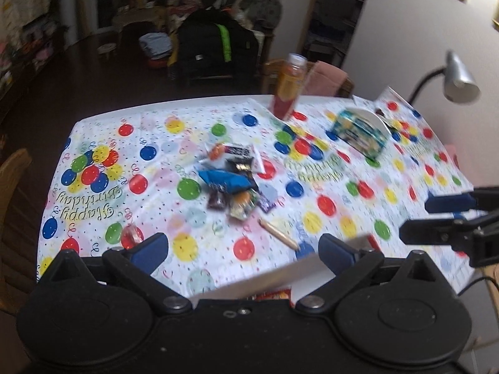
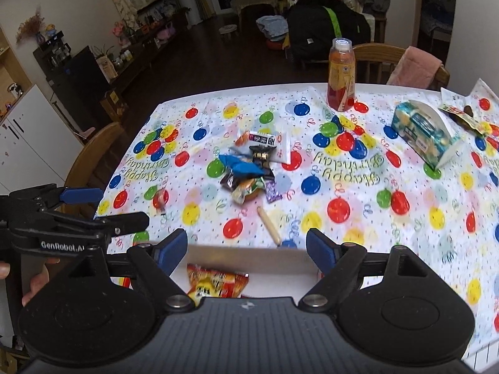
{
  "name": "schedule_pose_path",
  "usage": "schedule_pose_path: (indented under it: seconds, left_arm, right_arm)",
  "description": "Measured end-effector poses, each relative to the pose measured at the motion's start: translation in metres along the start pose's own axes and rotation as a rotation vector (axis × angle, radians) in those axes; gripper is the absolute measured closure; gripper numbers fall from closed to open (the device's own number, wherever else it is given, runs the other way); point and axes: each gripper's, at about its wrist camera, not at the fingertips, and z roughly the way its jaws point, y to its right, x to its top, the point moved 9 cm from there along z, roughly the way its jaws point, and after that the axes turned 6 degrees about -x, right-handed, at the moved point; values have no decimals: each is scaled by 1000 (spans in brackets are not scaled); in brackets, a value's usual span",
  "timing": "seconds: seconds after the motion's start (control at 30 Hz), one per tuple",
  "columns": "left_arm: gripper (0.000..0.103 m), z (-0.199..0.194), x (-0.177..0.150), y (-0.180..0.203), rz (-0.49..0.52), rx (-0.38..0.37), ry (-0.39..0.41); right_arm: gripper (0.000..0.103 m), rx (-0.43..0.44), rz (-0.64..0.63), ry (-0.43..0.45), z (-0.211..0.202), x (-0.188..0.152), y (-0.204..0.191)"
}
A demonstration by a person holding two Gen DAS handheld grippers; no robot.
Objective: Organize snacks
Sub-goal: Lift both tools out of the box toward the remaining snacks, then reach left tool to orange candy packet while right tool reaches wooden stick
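A pile of small wrapped snacks (image 1: 230, 184) (image 2: 249, 168) lies mid-table on the balloon tablecloth, with a blue packet (image 2: 243, 166) on top. A thin sausage stick (image 1: 279, 233) (image 2: 269, 224) lies apart, nearer me, and a red candy (image 1: 131, 237) (image 2: 160, 201) sits to the left. At the near edge a white box (image 1: 280, 277) (image 2: 249, 258) holds a red-yellow snack packet (image 2: 215, 283). My left gripper (image 1: 243, 252) (image 2: 121, 207) and right gripper (image 2: 248, 249) (image 1: 418, 218) hover over the box, both open and holding nothing.
A juice bottle (image 2: 341, 74) stands at the far edge. A tissue box (image 2: 424, 131) and more wrappers (image 2: 467, 115) lie at the far right. Wooden chairs (image 2: 93, 155) ring the table, and a desk lamp (image 1: 458, 78) leans in from the right.
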Motion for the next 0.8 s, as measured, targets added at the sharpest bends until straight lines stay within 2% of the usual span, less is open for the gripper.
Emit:
schedule_pose_path:
  seconds: [0.2, 0.33, 0.63, 0.8]
  left_arm:
    - [1, 26, 28, -14, -76, 20, -2]
    - [1, 51, 38, -20, -109, 24, -36]
    - [1, 116, 41, -26, -144, 27, -143]
    - [7, 150, 35, -26, -163, 17, -214]
  right_arm:
    - [20, 33, -28, -63, 30, 26, 7]
    - [20, 56, -61, -119, 59, 34, 6]
    - [20, 84, -169, -264, 129, 27, -1]
    - [20, 96, -209, -333, 160, 20, -2]
